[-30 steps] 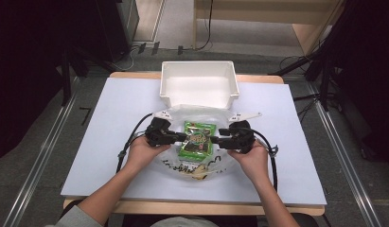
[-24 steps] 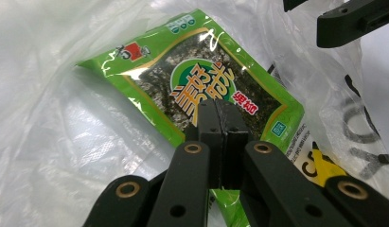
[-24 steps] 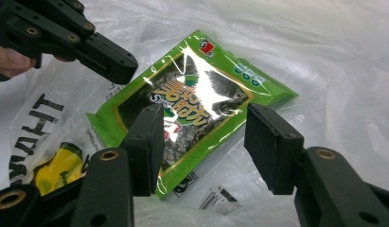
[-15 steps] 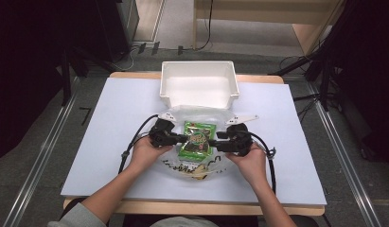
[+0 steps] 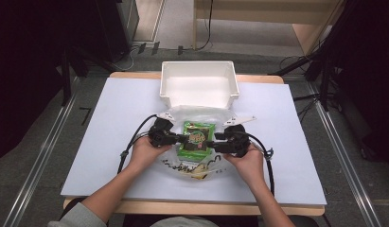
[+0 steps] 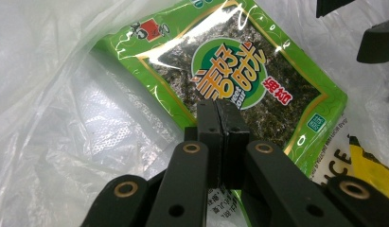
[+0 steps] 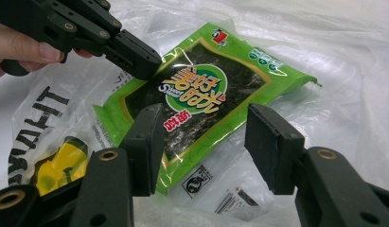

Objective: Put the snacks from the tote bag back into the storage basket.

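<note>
While your left claw [image 6: 223, 124] pinches the plastic bag [image 6: 64, 118] closed-jawed, right claw [image 7: 201, 142] gapes around the unbagged seaweed packet [image 7: 201, 94].

Bright table, dark room around it.

In the high view the light falls from above on the white table [image 5: 111, 142], so it looks bright, while the floor at 9 o'clock and 3 o'clock is very dark. The white bin [image 5: 198, 90] at 12 o'clock is almost washed out. The picture is a bit soft, and small print cannot be read. In the left gripper view, shiny glare streaks sit on the green snack pack [image 6: 230, 71] toward 11 o'clock, and the black jaws at 6 o'clock are blurry. In the right gripper view the clear plastic bag [image 7: 348, 56] glows white at 2 o'clock, and the near jaws look soft.
</note>
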The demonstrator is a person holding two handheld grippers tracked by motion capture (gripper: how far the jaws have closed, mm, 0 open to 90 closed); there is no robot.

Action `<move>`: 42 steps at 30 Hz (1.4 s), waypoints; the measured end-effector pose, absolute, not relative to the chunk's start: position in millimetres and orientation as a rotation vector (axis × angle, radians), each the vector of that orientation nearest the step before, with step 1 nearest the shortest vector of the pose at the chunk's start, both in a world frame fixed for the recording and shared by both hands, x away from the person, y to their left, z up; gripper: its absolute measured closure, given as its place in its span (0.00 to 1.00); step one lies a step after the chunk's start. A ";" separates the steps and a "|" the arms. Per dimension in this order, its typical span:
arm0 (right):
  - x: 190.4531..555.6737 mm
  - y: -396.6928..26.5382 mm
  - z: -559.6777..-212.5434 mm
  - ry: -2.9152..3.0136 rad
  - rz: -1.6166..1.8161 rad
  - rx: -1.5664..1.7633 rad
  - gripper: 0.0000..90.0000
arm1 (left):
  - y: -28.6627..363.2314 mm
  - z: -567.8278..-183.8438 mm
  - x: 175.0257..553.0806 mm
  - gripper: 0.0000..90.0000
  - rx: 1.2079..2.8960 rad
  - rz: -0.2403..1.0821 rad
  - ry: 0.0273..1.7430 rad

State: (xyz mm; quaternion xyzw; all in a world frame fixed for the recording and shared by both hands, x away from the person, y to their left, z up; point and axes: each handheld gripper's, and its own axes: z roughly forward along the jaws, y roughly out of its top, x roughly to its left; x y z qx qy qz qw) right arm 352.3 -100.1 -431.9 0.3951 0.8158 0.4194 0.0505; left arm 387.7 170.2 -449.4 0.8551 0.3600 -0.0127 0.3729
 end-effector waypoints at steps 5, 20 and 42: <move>351.7 -97.6 -431.7 2.480 1.283 1.210 0.53 | 172.4 -450.7 388.9 1.00 2.180 -0.050 0.931; 354.7 -89.0 -433.8 2.463 1.312 1.254 0.47 | 176.8 -453.9 391.1 1.00 2.155 -0.086 0.964; 376.0 -71.4 -445.4 2.489 1.321 1.354 0.43 | 178.4 -455.7 389.8 1.00 2.152 -0.074 0.968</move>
